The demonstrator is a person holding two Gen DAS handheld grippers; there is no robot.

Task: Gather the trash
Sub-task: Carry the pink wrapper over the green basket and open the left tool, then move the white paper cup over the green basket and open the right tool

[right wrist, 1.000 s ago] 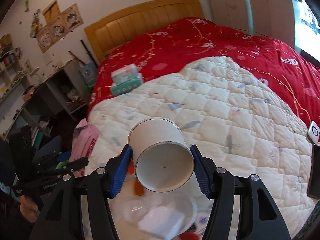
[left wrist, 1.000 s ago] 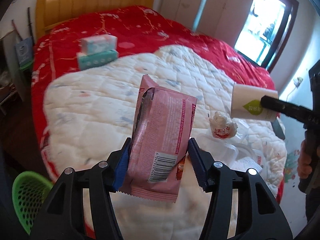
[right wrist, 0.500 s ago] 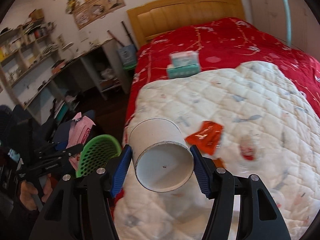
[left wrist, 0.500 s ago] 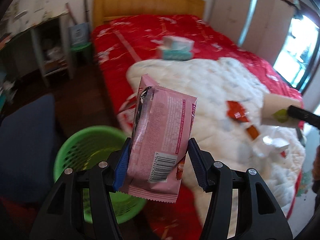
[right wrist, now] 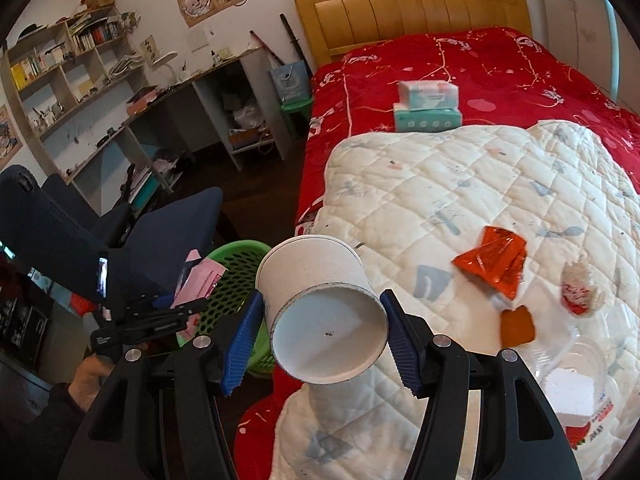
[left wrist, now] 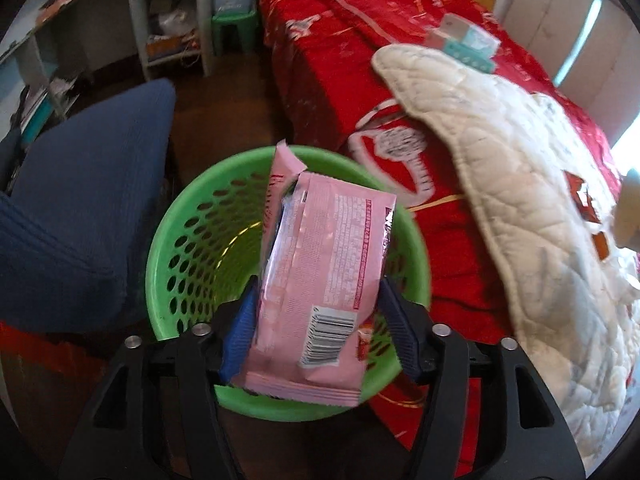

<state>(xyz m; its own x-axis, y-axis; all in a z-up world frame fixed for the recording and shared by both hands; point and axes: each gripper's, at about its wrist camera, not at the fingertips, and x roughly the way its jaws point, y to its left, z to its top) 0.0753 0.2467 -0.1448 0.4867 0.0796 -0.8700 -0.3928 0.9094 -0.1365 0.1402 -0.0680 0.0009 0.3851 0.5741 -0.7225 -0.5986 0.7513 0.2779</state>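
Two grippers: each one holds a piece of trash.
Left gripper [left wrist: 316,340]: its blue-padded fingers [left wrist: 240,336] are closed on the lower part of a pink wrapper [left wrist: 324,276], which stands upright between them with the barcode near the bottom edge.
Pink wrapper, place: held directly above the open mouth of the green basket [left wrist: 188,240], not touching it as far as the left wrist view shows.
Green basket: round, perforated plastic, on the dark floor just beside the bed [left wrist: 360,80]; through the holes and mouth only its own greenish inside shows.
Right gripper [right wrist: 322,344]: its fingers [right wrist: 242,344] clamp a white paper cup [right wrist: 320,304] by the sides, the cup tilted so its flat base faces the camera.
Paper cup, place: over the near edge of the white quilt [right wrist: 500,184], with the green basket [right wrist: 236,256] below and to its left.
Left gripper seen from the right [right wrist: 168,312]: black frame held in a hand [right wrist: 90,376], the pink wrapper [right wrist: 200,280] poking up over the basket rim.
Trash on the quilt: a crumpled orange-red wrapper [right wrist: 492,260], a small orange piece [right wrist: 518,328] just below it, a balled red-and-white wrapper [right wrist: 578,292] to the right, and a clear plastic container [right wrist: 572,376] with something white inside.
Tissue packs [right wrist: 428,106]: two stacked on the red bedspread, just beyond the quilt's far edge.
Blue chair [left wrist: 88,208]: just left of the basket.
Desk and shelves [right wrist: 120,92]: against the wall, well apart from the basket.
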